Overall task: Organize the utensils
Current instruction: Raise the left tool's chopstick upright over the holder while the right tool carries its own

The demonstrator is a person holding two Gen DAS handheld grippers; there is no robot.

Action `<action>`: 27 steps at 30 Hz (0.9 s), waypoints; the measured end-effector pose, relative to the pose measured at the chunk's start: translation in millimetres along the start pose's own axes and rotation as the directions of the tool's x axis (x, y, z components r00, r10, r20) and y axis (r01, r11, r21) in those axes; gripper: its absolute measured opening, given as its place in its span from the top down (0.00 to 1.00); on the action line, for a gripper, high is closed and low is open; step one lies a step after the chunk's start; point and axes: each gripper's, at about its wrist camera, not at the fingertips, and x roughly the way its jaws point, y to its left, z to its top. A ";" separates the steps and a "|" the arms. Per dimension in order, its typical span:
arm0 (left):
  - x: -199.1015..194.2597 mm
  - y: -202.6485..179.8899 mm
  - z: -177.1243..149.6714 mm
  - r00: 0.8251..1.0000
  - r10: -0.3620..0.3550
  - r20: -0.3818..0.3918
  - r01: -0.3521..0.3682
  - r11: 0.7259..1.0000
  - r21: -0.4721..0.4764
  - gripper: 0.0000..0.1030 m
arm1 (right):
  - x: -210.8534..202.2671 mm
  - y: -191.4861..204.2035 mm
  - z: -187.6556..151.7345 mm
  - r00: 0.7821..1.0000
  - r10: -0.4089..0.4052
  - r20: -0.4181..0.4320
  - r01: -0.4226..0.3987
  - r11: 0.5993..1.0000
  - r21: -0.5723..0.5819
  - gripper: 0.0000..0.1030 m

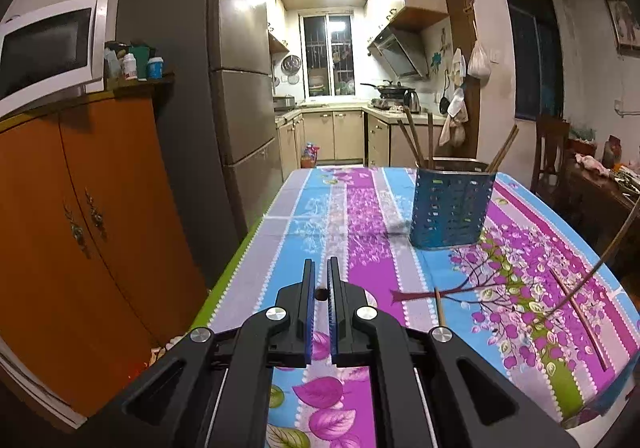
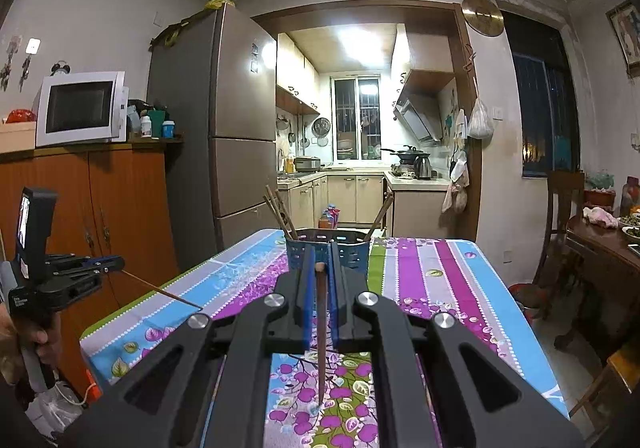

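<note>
A blue perforated utensil holder [image 1: 450, 208] stands on the floral tablecloth with several chopsticks leaning in it. My left gripper [image 1: 321, 272] is shut on a chopstick [image 1: 321, 293], seen end-on as a dark dot between the pads. The right wrist view shows that gripper [image 2: 116, 262] at far left, its chopstick [image 2: 160, 290] slanting down over the table's left edge. My right gripper [image 2: 320, 260] is shut on a brown chopstick [image 2: 321, 328] that hangs down toward the cloth; the holder [image 2: 352, 252] is just beyond its fingers. A loose chopstick [image 1: 580, 320] lies at right, and another [image 1: 440, 308] lies near my left gripper.
The table's left edge [image 1: 240, 260] borders an orange cabinet [image 1: 80, 228] with a microwave [image 1: 44, 48] on top, and a tall fridge [image 1: 192, 88] behind. A wooden chair [image 2: 560, 224] and a second table [image 2: 600, 244] with dishes stand at right.
</note>
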 end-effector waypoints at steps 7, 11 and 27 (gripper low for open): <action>-13.5 -0.7 20.5 0.998 -0.014 0.060 0.013 1.000 0.026 0.93 | -2.5 -6.5 9.2 1.000 0.010 0.012 -0.011 1.000 0.009 0.95; -20.7 -5.3 29.0 0.995 -0.039 0.087 0.037 0.999 0.034 0.93 | -2.1 -11.7 13.0 1.000 0.029 0.006 -0.029 0.999 0.029 0.95; -19.9 -39.9 102.8 0.927 -0.359 0.110 0.357 0.933 0.033 0.93 | 32.0 -28.2 65.5 0.989 0.146 -0.033 -0.143 0.987 0.068 0.95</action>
